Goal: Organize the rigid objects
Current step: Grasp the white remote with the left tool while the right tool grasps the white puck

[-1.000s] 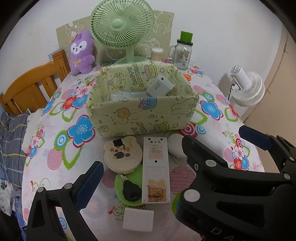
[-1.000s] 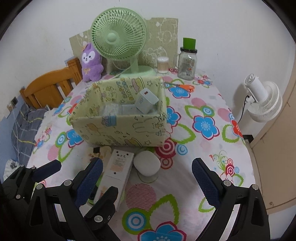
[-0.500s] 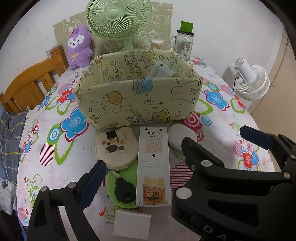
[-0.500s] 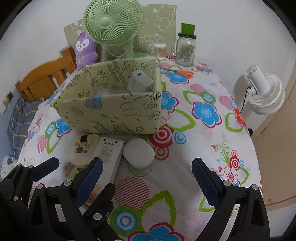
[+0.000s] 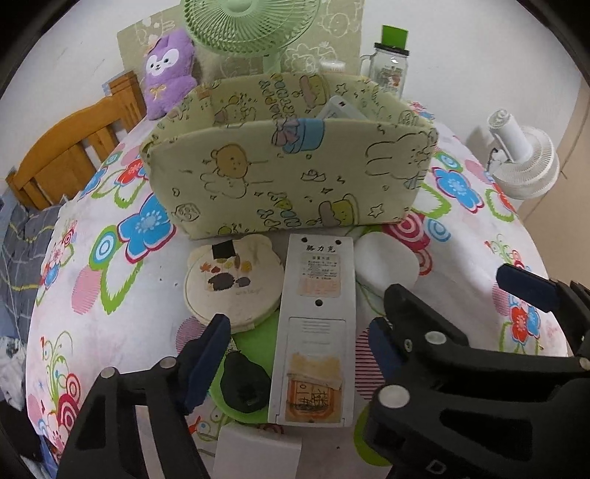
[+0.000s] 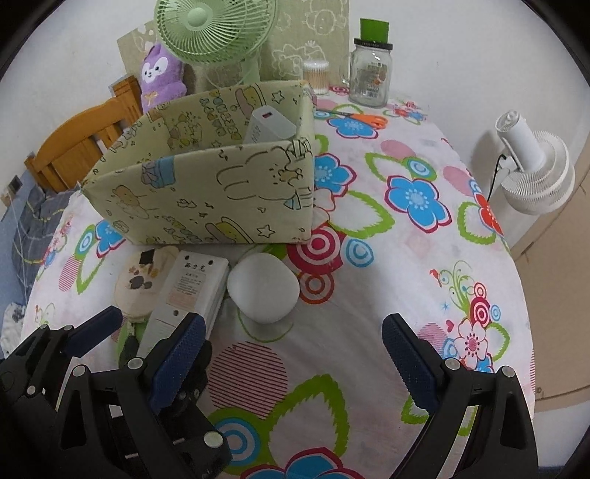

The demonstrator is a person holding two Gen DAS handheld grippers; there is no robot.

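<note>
A pale green fabric storage box [image 5: 287, 177] [image 6: 221, 195] stands mid-table with a white power bank [image 6: 269, 127] leaning inside. In front of it lie a white remote [image 5: 317, 324] [image 6: 184, 294], a round cream bear-shaped case [image 5: 232, 283], a white rounded case [image 5: 387, 261] [image 6: 263, 289], a black car key [image 5: 245, 385] on a green mat, and a white block [image 5: 258, 455]. My left gripper [image 5: 298, 357] is open, its fingers either side of the remote's near end, just above it. My right gripper [image 6: 291, 353] is open and empty, just short of the white rounded case.
A green desk fan [image 6: 214, 29], purple plush [image 6: 160, 77], glass jar [image 6: 370, 73], cotton swab pot [image 6: 316, 75] and orange scissors [image 6: 363, 118] stand behind the box. A wooden chair [image 5: 70, 151] is at the left. A white floor fan [image 6: 534, 173] is beyond the table's right edge.
Both grippers have moved forward and lower toward the items in front of the box. The left gripper's fingers now straddle the remote's near end. Both stay open.
</note>
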